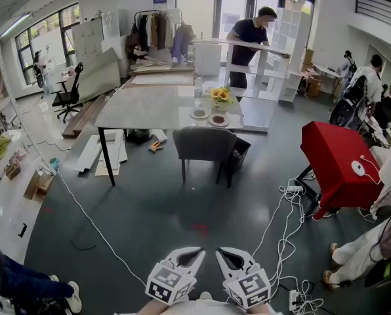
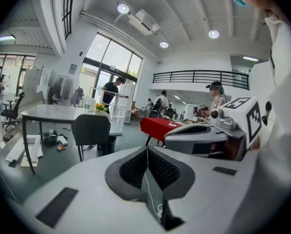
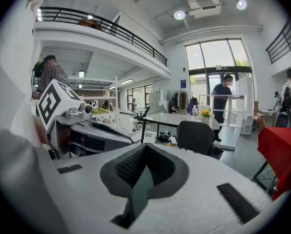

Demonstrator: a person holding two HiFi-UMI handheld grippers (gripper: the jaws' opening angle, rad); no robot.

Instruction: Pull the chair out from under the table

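Note:
A dark grey chair [image 1: 204,145] stands tucked against the near edge of a long grey table [image 1: 149,107], its back toward me. It also shows small in the left gripper view, chair [image 2: 91,130], and in the right gripper view, chair [image 3: 196,136]. Both grippers are far from it, low at the bottom of the head view, side by side. My left gripper [image 1: 191,254] is shut with nothing between its jaws, and my right gripper [image 1: 226,255] is shut and empty too.
On the table stand a vase of yellow flowers [image 1: 220,97] and two plates [image 1: 208,117]. A red-covered stand [image 1: 336,159] sits to the right, with white cables [image 1: 284,222] trailing over the dark floor. A person [image 1: 250,37] stands at white shelving behind the table; others sit at the right.

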